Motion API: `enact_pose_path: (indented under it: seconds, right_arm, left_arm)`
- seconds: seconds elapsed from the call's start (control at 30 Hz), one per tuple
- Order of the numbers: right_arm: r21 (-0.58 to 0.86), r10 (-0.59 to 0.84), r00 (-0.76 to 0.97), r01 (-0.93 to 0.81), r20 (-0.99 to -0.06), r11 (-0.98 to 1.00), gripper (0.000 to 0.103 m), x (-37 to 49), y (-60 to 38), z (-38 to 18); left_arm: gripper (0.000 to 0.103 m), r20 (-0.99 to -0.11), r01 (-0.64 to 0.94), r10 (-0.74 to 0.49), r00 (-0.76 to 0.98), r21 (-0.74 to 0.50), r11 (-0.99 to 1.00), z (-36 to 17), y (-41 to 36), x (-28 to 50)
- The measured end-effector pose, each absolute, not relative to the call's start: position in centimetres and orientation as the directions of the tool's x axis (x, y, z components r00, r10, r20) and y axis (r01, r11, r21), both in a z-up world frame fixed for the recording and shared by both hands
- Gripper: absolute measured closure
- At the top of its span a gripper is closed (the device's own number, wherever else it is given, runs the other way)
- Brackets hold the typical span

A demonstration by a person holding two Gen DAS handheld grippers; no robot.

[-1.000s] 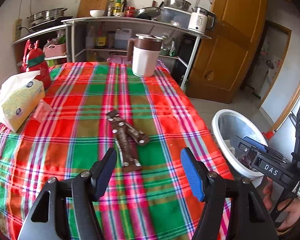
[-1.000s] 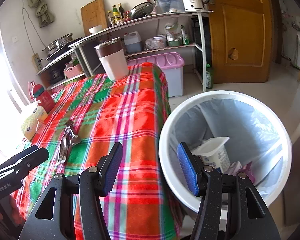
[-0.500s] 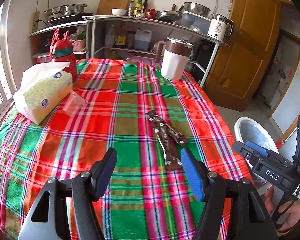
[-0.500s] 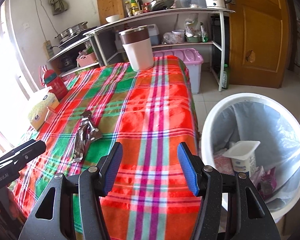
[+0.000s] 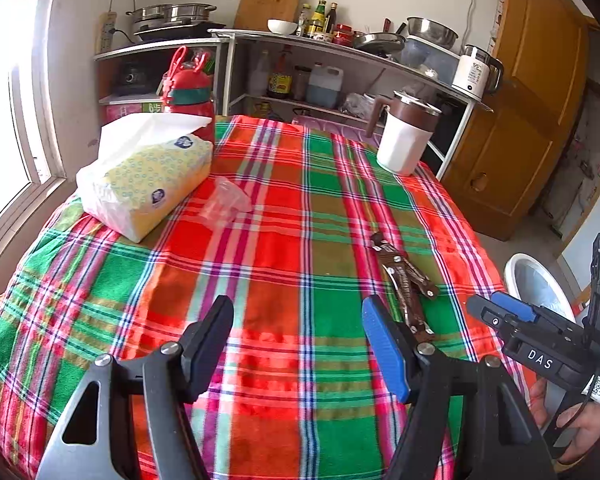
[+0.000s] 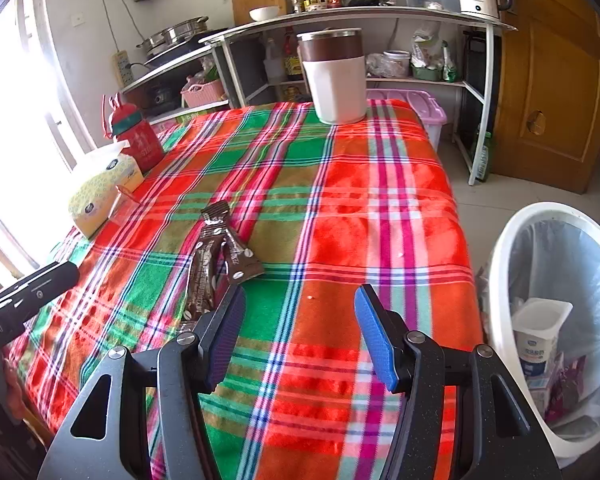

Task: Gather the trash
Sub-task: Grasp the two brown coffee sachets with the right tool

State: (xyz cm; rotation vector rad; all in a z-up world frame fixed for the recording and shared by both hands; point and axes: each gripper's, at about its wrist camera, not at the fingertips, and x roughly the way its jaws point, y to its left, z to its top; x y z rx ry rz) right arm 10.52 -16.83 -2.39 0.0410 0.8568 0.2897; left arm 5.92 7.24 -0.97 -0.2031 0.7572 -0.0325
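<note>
Just beyond the left finger of the right gripper (image 6: 300, 336), 2 brown wrappers (image 6: 216, 260) are lying on the plaid tablecloth (image 6: 380, 208). Both the right gripper and the left gripper (image 5: 298, 344) are being held wide apart, with nothing gripped. To the right gripper's right, a white bin (image 6: 504, 248) is standing, holding a yogurt cup (image 6: 538, 336). Ahead-left of the left gripper, clear plastic scrap (image 5: 226, 200) is lying beside a tissue pack (image 5: 148, 176).

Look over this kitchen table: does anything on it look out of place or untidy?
Yes. Brown snack wrappers lie crumpled and splayed on the plaid tablecloth, and a crumpled clear plastic wrapper sits beside the tissue pack. Both are litter, while the lined trash bin stands beside the table.
</note>
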Motion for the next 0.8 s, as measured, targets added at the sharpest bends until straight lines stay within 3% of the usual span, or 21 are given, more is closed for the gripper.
enact_pose_path:
  seconds: [0.53, 0.8]
  right_arm:
    - [0.068, 0.261, 0.55, -0.346, -0.793, 0.936, 0.045, 12.2, -10.8, -3.9]
    - [0.103, 0.299, 0.515, -0.374, -0.803, 0.922, 0.045, 12.6, -9.3, -4.3]
  left_arm:
    - [0.034, -0.691, -0.081, -0.092, 0.717, -0.214, 0.973, -2.1, 9.8, 6.3]
    - [0.034, -0.69, -0.079, -0.104, 0.717, -0.229, 0.97, -2.2, 10.5, 6.5]
